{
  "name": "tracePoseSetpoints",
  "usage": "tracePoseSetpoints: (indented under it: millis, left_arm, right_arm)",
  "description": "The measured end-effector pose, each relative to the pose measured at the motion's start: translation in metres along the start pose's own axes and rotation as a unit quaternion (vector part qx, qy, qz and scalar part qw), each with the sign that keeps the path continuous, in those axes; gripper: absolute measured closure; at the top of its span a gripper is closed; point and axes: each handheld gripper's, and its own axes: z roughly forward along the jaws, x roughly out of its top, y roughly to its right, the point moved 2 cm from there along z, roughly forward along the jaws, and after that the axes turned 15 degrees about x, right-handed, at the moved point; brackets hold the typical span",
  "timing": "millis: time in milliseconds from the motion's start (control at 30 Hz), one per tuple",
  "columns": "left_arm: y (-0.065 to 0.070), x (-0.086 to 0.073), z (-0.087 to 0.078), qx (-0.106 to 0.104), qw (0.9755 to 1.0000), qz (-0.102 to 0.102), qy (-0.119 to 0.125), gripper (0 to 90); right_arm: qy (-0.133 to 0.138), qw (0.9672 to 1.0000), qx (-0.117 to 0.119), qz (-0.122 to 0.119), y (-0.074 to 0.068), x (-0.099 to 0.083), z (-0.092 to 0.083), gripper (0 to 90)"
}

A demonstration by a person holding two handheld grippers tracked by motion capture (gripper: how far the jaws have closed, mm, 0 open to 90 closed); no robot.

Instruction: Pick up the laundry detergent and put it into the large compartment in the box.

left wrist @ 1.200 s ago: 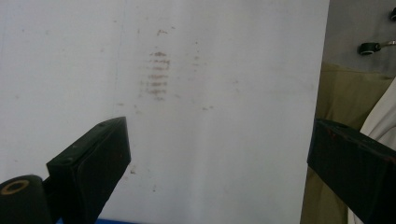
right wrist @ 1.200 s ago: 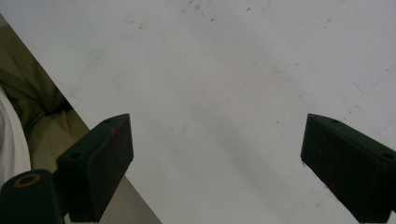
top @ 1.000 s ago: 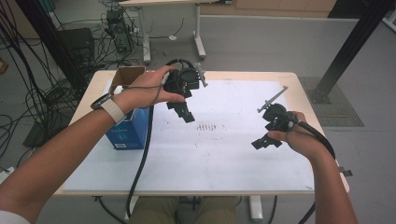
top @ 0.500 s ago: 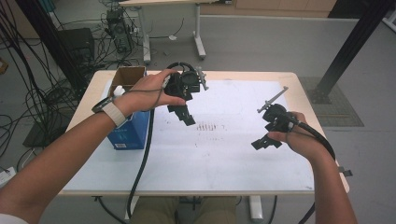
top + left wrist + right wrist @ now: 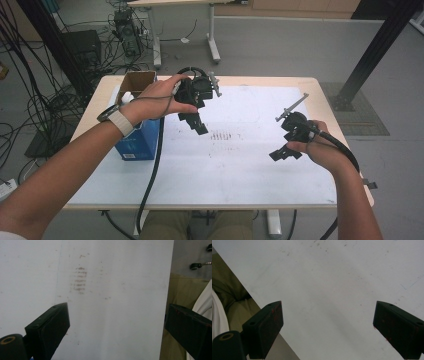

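Box of blue card at 9 o'clock, top open | left gripper nudged nearer it; right gripper unmoved | both jaws apart, empty

On my left gripper cam: jaws wide apart, one lower left of frame, other lower right, nothing btwn them. Behind them the white table sheet, w/ a smudged patch of brownish marks upper left-centre. Olive fabric along right edge.
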Motion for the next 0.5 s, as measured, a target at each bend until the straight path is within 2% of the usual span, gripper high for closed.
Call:
tracePoseSetpoints:
  millis: [500]
  left_arm:
    - [-0.0025,-0.0026,0.0017,0.000,1.0000,-0.004,-0.002,6.4]
  right_arm:
    - [0.000,1.0000,0.000,0.000,0.0009,0.0007,0.0008,9.3]
